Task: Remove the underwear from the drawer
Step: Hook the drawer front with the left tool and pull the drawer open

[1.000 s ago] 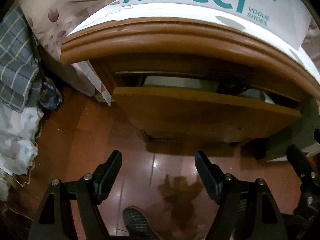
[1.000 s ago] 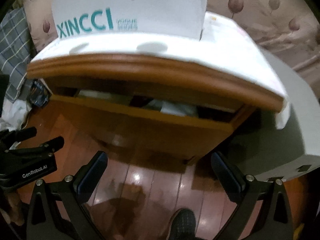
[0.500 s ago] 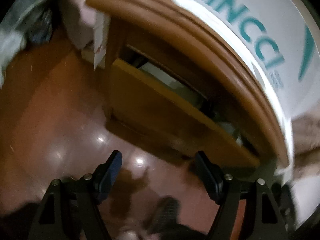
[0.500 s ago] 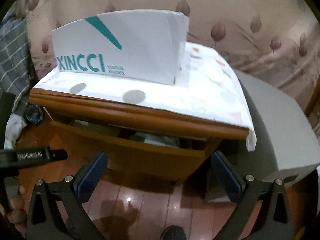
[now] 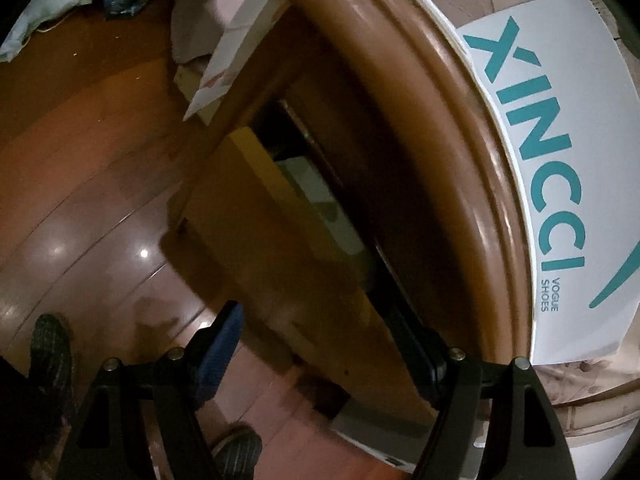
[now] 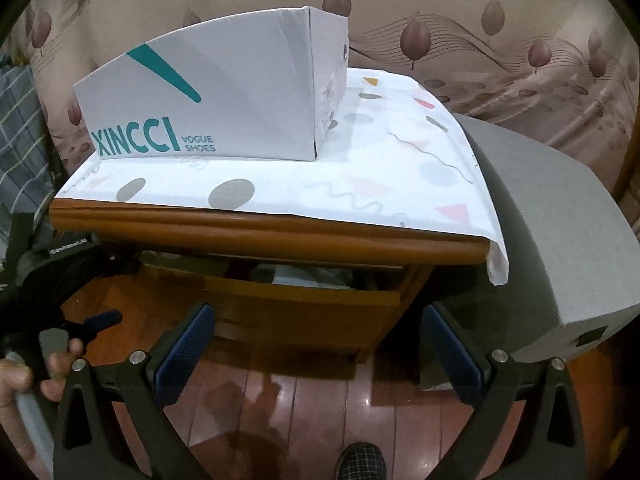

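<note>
A wooden nightstand has its drawer (image 6: 304, 312) pulled partly out. Pale cloth (image 6: 308, 274) lies inside, seen through the gap; it also shows in the left wrist view (image 5: 320, 200). My left gripper (image 5: 320, 344) is open and rolled sideways, its jaws straddling the drawer front (image 5: 280, 248) near one end, one finger at the gap. In the right wrist view the left gripper (image 6: 80, 280) sits at the drawer's left end. My right gripper (image 6: 316, 348) is open and empty, held back in front of the drawer, a little above the floor.
A white XINCCI shoe box (image 6: 216, 108) stands on the patterned cloth (image 6: 360, 184) that covers the nightstand top. A grey box (image 6: 560, 240) stands right of the nightstand. Plaid fabric (image 6: 20, 128) hangs at the left. My feet (image 6: 360, 460) are on the wooden floor.
My left gripper has rolled sideways and closed in on the drawer's left end. My right gripper has risen and pulled back, so the nightstand top now shows.
</note>
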A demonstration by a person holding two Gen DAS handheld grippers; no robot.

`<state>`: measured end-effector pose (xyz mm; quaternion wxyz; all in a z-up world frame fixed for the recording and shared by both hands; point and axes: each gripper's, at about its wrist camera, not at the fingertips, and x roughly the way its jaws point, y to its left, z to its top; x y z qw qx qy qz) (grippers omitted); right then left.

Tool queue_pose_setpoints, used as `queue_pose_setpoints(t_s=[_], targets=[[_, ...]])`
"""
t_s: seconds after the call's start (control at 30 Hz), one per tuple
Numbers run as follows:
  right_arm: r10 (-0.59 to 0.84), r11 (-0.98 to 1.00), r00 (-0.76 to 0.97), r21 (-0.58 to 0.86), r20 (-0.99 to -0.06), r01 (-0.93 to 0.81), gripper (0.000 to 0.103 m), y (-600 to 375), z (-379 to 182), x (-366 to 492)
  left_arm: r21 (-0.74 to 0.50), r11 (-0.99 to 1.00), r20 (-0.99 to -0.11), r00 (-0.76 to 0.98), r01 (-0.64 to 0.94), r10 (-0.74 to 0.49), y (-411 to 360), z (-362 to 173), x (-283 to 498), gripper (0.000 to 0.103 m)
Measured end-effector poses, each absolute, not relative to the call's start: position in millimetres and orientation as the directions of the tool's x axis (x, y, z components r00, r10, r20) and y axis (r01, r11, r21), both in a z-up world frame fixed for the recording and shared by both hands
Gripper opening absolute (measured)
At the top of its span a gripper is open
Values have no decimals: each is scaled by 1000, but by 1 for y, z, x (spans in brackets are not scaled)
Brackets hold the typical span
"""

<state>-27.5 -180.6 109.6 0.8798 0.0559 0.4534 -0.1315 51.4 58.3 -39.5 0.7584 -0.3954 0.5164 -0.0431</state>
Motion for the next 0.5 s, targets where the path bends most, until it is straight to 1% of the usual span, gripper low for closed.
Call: queue_pose_setpoints(t_s=[0.07, 0.2, 0.3, 0.5], targets=[[-177, 960, 552, -19, -815, 280, 102, -181, 109, -27, -665, 667, -732, 469, -336, -494, 58, -43, 55, 77], [-184, 957, 544, -23, -819, 288, 102, -183, 107, -25, -655, 665, -745, 454, -358, -489, 56, -57, 61, 77], [-187, 955, 541, -23, -820, 295, 102, -185, 106, -25, -679, 631, -727, 456, -374, -513, 59, -73, 63, 83], [-199, 952, 538, -32, -819, 303, 102, -186, 106, -25, -687, 631, -717, 477, -360, -509, 60, -72, 58, 83]])
